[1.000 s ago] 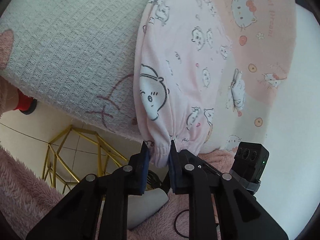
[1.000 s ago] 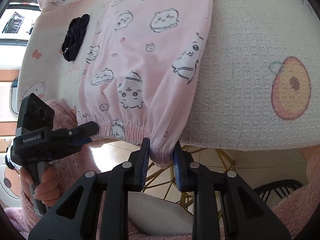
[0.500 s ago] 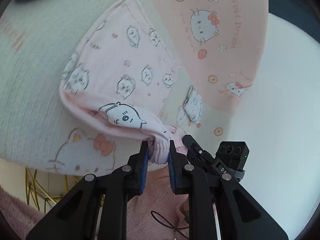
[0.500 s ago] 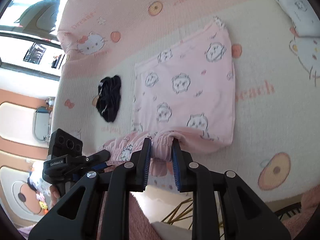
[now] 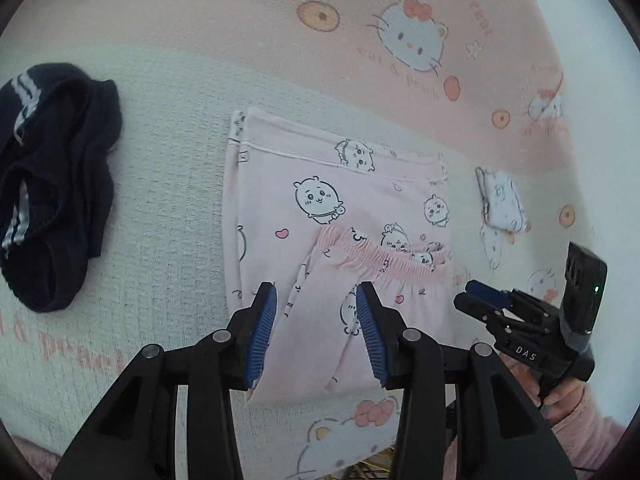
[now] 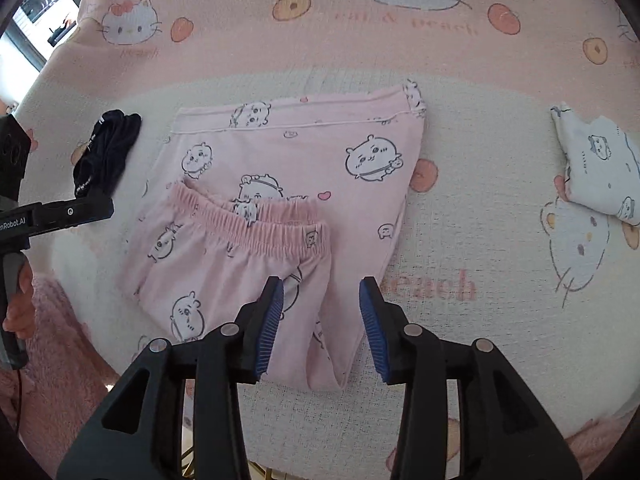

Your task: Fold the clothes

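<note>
Pink pants [image 6: 288, 184] lie folded on the blanket [image 6: 460, 320], elastic waistband doubled over toward the far hem. I have both claws spread wide, gripping nothing — left gripper [image 5: 316, 332] and right gripper [image 6: 320, 324] at the near edge. Dark garment [image 5: 52, 200] sits left — white folded piece [image 6: 600, 168] right.

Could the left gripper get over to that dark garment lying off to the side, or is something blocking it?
Probably yes. The left gripper is open and holds nothing, above the pink pants. The dark garment lies apart from them on the blanket, with only bare blanket between.
</note>
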Demonstrator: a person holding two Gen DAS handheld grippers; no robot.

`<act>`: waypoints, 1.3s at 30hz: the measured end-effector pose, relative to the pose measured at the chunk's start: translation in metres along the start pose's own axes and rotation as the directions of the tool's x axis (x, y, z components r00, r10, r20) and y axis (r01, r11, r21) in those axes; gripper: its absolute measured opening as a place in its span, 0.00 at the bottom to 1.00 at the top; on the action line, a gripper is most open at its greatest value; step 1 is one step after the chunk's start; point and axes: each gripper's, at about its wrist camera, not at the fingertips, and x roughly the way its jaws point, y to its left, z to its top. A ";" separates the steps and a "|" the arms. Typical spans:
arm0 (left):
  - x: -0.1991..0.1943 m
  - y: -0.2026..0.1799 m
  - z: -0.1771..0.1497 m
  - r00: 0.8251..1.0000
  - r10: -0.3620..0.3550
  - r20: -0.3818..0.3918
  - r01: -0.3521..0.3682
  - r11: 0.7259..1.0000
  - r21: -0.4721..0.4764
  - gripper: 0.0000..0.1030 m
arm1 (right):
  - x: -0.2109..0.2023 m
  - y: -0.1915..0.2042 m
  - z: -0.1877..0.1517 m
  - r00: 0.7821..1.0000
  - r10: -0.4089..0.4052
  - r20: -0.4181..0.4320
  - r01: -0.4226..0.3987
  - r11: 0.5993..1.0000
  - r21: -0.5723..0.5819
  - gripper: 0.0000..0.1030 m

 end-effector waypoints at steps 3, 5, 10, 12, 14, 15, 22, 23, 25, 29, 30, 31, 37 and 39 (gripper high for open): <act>0.018 -0.010 0.003 0.999 0.042 -0.010 -0.041 0.993 0.112 0.42 | 0.013 -0.004 0.006 1.000 -0.023 0.000 0.023 0.999 0.022 0.44; 0.031 -0.016 0.005 0.998 0.056 -0.036 -0.050 0.987 0.155 0.42 | 0.021 -0.008 0.012 0.999 -0.044 -0.006 0.044 0.998 0.038 0.45; 0.045 -0.019 0.004 0.997 0.041 -0.070 -0.028 0.985 0.172 0.42 | 0.031 -0.004 0.018 0.997 0.056 -0.052 -0.057 0.998 -0.008 0.45; 0.039 -0.021 0.005 0.998 0.034 -0.053 -0.025 0.985 0.172 0.39 | 0.032 0.001 0.016 0.995 0.084 -0.062 -0.087 0.995 -0.047 0.45; 0.034 -0.022 0.006 0.999 0.028 -0.035 -0.022 0.985 0.172 0.11 | 0.031 0.003 0.013 0.996 0.079 -0.046 -0.082 0.994 -0.077 0.29; 0.031 -0.023 0.007 0.999 0.025 -0.026 -0.020 0.985 0.172 0.11 | 0.030 0.002 0.013 0.996 0.078 -0.039 -0.080 0.994 -0.074 0.17; 0.010 -0.029 0.014 0.999 0.007 0.041 -0.014 0.985 0.170 0.09 | 0.001 0.005 0.031 0.994 0.097 0.053 -0.094 0.994 -0.058 0.10; 0.006 -0.030 0.019 0.998 0.007 0.056 -0.016 0.986 0.168 0.09 | -0.002 0.006 0.039 0.993 0.095 0.071 -0.091 0.994 -0.059 0.10; 0.000 -0.034 0.033 0.996 -0.001 0.087 -0.013 0.986 0.166 0.09 | -0.006 0.005 0.056 0.991 0.087 0.103 -0.081 0.995 -0.061 0.10; 0.005 -0.031 0.065 0.992 0.018 0.128 -0.039 0.986 0.164 0.09 | -0.015 0.003 0.091 0.984 0.069 0.167 -0.059 0.996 -0.062 0.11; 0.014 -0.025 0.072 0.993 0.036 0.116 -0.053 0.988 0.146 0.09 | -0.017 0.002 0.099 0.981 0.064 0.183 -0.054 0.997 -0.062 0.14; 0.026 -0.018 0.078 0.994 0.053 0.100 -0.065 0.990 0.126 0.09 | -0.010 0.001 0.107 0.981 0.056 0.183 -0.047 0.997 -0.057 0.14; 0.052 0.008 0.094 0.997 0.072 0.017 -0.073 0.995 0.063 0.20 | 0.052 -0.023 0.126 0.996 0.092 -0.003 -0.092 0.993 0.075 0.24; 0.027 0.009 0.090 0.990 0.096 0.101 -0.101 0.994 0.052 0.42 | 0.029 -0.032 0.120 0.992 0.111 0.068 -0.118 0.987 0.106 0.37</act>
